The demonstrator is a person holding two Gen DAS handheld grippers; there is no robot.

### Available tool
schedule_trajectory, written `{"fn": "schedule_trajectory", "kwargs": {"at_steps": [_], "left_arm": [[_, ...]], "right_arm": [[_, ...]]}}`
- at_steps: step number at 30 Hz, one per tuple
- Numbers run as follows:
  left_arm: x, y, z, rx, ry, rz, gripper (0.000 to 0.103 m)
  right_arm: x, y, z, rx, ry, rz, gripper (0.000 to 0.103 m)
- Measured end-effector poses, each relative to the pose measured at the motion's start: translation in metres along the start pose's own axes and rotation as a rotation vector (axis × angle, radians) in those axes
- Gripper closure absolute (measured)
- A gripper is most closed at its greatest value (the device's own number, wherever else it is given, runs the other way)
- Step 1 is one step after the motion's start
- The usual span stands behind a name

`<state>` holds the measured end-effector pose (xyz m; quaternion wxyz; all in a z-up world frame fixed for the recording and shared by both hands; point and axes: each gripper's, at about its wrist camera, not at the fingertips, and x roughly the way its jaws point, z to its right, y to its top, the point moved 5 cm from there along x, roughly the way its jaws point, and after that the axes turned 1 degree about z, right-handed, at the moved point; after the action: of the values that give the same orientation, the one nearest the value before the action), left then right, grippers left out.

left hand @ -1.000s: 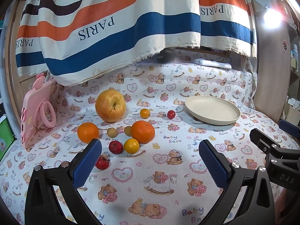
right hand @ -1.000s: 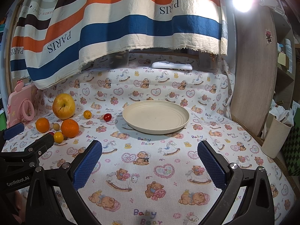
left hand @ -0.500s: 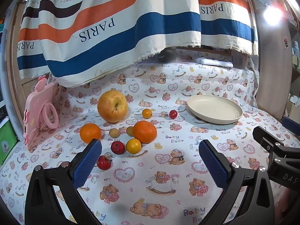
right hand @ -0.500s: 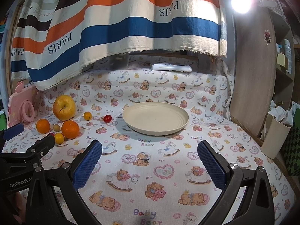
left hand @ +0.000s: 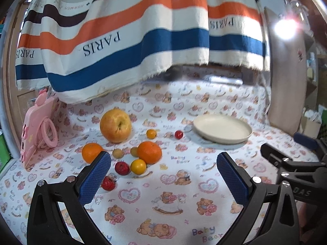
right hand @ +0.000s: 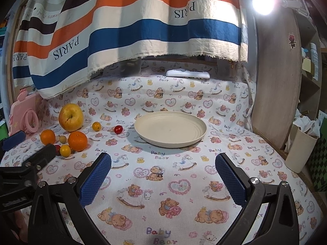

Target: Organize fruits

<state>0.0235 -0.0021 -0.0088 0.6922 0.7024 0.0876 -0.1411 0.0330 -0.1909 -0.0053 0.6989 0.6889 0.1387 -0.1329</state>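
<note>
The task looks not yet begun: the cream plate (right hand: 170,129), ahead of the right hand-held gripper (right hand: 163,176), carries no fruit. All fruits lie on the table (right hand: 184,183) ahead and to the left of the left hand-held gripper (left hand: 163,176): a big apple (left hand: 115,125), two oranges (left hand: 149,152), small yellow and red ones, and a red cherry tomato (left hand: 178,134) nearest to the plate. Both hand-held grippers stand wide apart and hold nothing, so every fruit is still left to move

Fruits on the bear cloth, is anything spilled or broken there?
Nothing looks spilled or broken. The fruits just sit loose in a cluster on the cloth, left of the plate, which has nothing on it.
</note>
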Motion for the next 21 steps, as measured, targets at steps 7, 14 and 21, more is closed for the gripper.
{"fn": "schedule_trajectory", "kwargs": {"at_steps": [7,14,21], "left_arm": [[-0.025,0.016,-0.011,-0.051,-0.082,0.059,0.0],[-0.07,0.044,-0.041,-0.082,-0.068,0.205,0.0],[-0.081,0.059,-0.055,-0.062,-0.079,0.205,0.0]], "right_arm": [[-0.001,0.0,-0.001,-0.006,0.021,0.006,0.0],[-0.007,0.002,-0.004,-0.008,0.062,0.028,0.0],[-0.017,0.013,0.009,0.038,0.065,0.014,0.0]]}}
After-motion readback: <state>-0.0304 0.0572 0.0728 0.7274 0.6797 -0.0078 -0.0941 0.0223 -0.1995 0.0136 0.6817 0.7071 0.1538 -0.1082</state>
